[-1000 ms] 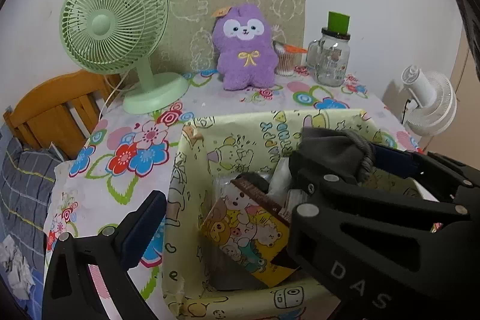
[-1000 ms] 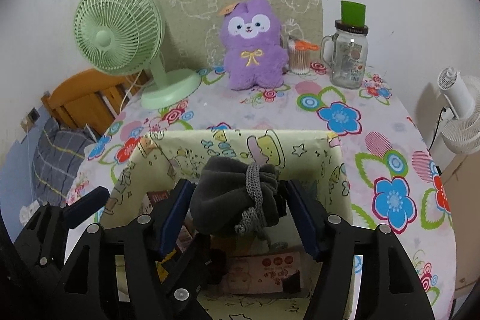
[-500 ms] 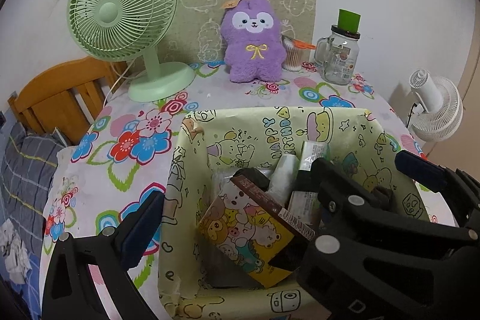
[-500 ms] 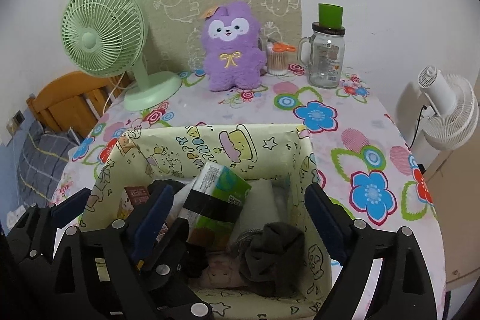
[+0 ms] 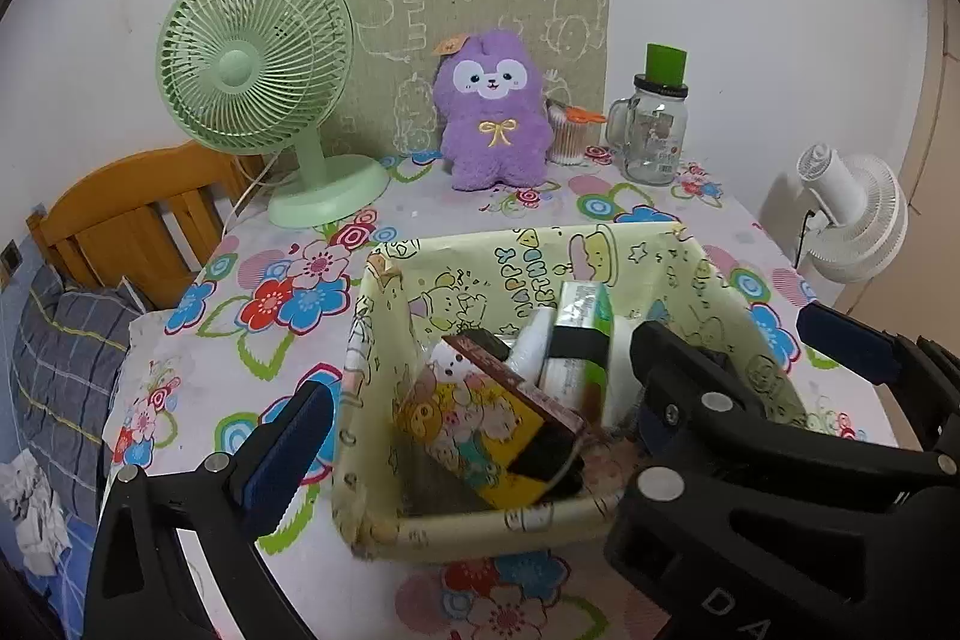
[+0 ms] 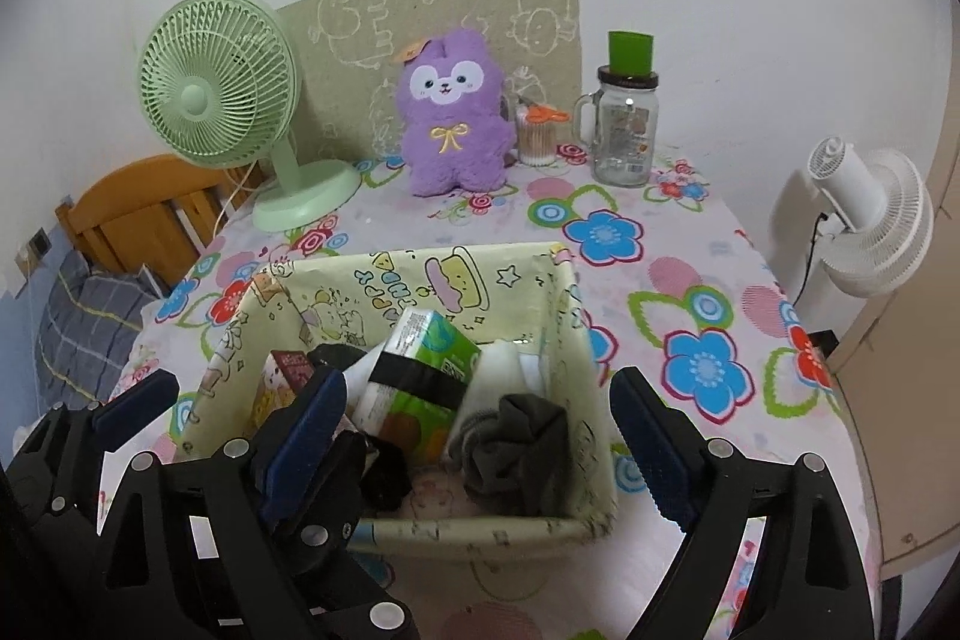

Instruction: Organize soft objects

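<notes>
One grey sock bundle (image 6: 516, 451) lies in the box (image 6: 558, 304), near its front right corner.

The right gripper (image 6: 480, 436) stands wide above the box, nothing between its pads. The left gripper (image 5: 474, 412) also stands wide and empty. One green carton (image 6: 429, 370) leans beside the bundle. One purple plush (image 6: 453, 112), one jar (image 6: 624, 124) and two fans, one green (image 6: 216, 82) and one white (image 6: 870, 226), stand behind.

Both the right gripper (image 6: 480, 436) and left gripper (image 5: 474, 400) angle downward, jaws spread wide, empty.
</notes>
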